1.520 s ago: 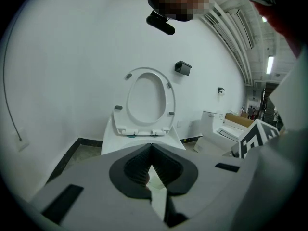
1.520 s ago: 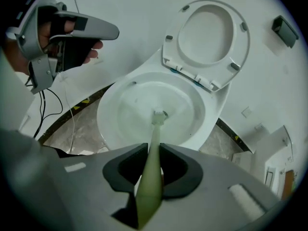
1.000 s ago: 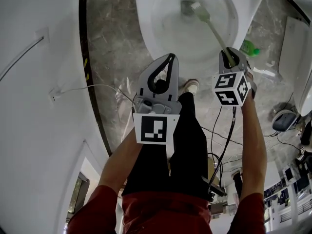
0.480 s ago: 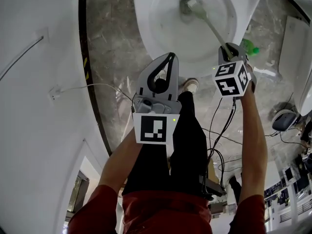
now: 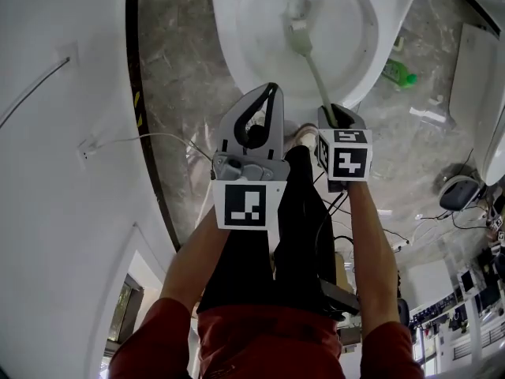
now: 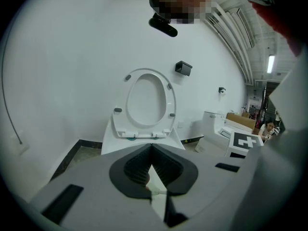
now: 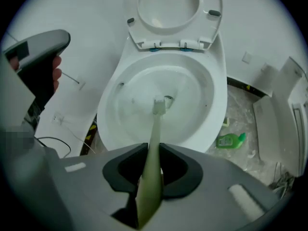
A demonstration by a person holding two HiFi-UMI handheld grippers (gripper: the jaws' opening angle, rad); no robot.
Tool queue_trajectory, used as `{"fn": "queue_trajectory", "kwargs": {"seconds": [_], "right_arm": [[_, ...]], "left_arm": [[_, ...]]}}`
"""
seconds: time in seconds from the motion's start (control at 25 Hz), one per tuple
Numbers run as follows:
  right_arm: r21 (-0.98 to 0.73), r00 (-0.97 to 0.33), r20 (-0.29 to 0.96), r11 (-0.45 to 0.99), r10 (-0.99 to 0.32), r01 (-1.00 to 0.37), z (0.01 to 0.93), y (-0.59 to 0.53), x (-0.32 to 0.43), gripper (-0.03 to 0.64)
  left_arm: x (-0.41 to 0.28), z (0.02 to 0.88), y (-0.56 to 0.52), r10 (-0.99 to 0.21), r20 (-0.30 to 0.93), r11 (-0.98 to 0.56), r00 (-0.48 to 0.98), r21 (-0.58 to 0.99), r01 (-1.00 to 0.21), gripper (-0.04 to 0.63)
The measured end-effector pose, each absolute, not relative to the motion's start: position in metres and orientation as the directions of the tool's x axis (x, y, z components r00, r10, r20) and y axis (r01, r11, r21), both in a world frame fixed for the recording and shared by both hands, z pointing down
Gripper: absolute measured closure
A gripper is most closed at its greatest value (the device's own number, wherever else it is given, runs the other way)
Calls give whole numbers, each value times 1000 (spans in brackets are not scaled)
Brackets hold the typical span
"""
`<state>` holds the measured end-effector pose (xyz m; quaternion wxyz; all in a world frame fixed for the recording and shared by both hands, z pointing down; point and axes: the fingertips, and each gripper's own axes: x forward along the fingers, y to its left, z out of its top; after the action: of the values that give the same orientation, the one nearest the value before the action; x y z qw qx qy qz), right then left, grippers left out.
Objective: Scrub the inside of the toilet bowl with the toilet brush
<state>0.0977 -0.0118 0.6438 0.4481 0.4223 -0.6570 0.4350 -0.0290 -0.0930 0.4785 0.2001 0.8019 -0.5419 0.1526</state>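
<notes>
The toilet brush [image 7: 155, 129], pinched by the right claw [image 7: 153, 153] with its head ahead in the toilet bowl [image 7: 219, 100], could be levered loose by hard scrubbing; the left claw [image 6: 152, 150] is pressed together, empty.

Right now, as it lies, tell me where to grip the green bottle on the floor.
Probably across the middle of the green bottle, coming from straight above. It lies on its side beside the toilet, leaving both long sides of its body exposed.

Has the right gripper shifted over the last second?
Yes. The right gripper, holding the toilet brush, has swung left, away from the green bottle.
</notes>
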Motion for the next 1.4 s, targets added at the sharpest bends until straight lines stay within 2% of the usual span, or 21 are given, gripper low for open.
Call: {"fn": "queue_trajectory", "kwargs": {"seconds": [0.2,0.4,0.52,0.68,0.76,0.84,0.96,1.04,1.12,1.4], "right_arm": [[-400,-395,904,-4,-162,-916,640,-14,65,528],[-590,-546,807,-290,-223,-754,638,-47,45,528],[-633,-575,774,-356,-266,-687,643,-79,47,528],[-617,-553,787,-378,-274,-690,654,-107,52,528],[-591,-532,807,-341,-257,-731,655,-109,56,528],[-547,-500,833,-230,-236,-805,648,-107,61,526],[-388,-398,894,90,-206,-917,631,-97,62,528],[-284,-345,916,276,-205,-918,621,-93,57,528],[-199,-301,928,388,-222,-900,614,-94,53,528],[-40,-169,961,492,-220,-870,629,-119,58,528]], "left_arm": [[-38,481,-90,-814,472,-309,339,143,-940,589],[-45,482,-91,-815,477,-304,329,132,-943,589],[-46,483,-92,-811,480,-317,334,120,-941,589],[-46,482,-91,-814,476,-314,335,125,-941,589],[-45,482,-90,-813,476,-311,334,129,-942,589],[-44,482,-89,-808,480,-323,340,122,-939,589],[-43,483,-87,-804,487,-323,341,123,-938,589],[-44,483,-87,-809,484,-307,333,136,-942,589],[-46,481,-87,-810,485,-299,329,141,-944,589],[-57,480,-87,-813,487,-290,319,136,-947,591]]}}
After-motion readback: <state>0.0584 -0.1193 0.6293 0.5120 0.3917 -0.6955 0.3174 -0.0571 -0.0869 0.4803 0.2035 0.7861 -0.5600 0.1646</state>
